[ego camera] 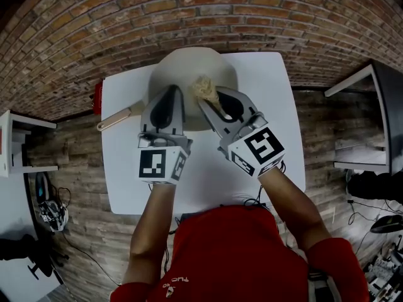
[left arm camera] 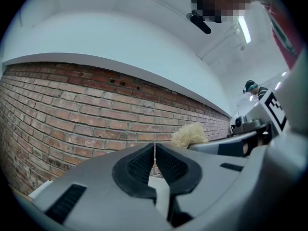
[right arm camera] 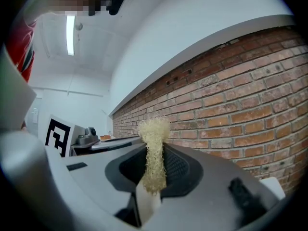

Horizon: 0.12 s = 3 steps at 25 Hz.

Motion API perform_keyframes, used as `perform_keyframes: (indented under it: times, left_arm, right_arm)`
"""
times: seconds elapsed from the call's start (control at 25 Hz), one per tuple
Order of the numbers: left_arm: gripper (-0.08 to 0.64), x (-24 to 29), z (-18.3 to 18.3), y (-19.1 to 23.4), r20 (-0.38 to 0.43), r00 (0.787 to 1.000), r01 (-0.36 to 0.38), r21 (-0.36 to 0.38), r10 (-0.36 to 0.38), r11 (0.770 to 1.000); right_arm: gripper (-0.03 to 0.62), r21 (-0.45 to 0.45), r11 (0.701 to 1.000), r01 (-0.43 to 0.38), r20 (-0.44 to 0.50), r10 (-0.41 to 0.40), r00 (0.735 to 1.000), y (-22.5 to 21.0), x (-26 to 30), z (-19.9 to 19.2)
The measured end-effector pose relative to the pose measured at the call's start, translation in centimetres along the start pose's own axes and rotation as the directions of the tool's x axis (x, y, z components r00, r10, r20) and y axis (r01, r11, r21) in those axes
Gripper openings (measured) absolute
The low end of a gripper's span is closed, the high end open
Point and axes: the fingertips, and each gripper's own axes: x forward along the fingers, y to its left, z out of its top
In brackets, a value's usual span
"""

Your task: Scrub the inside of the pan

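I'm gripping the scrubber point(ego camera: 204, 88) in the right gripper point(right arm camera: 155, 150), fingers clamped on it, with its tuft hanging over the pan point(ego camera: 182, 65) on the bench point(ego camera: 267, 106). The left gripper point(left arm camera: 154, 148) is hovering alongside, fingers together and empty. The pan's inside is lying just ahead and below.

Bright, even indoor light fills all three views, and a ceiling strip lamp point(right arm camera: 70, 35) glows in the right gripper view. The white table point(ego camera: 277, 106) verges on glare and shadows on it are faint. Wide-angle distortion bows the brick wall point(left arm camera: 72, 114) and blackens the corners. The scrubber point(right arm camera: 154, 129) looks sharp, while the left gripper point(left arm camera: 154, 148), close to its lens, looks soft.
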Motion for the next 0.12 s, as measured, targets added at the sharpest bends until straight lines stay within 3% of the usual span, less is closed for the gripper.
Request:
perform_keyframes:
  times: [0.12]
  left_arm:
    - [0.023, 0.19, -0.07, 0.07, -0.001, 1.0, -0.001, 0.002, 0.001, 1.0]
  right_arm:
    - [0.086, 0.001, 1.0, -0.002, 0.002, 0.002, 1.0, -0.13, 0.12, -0.04]
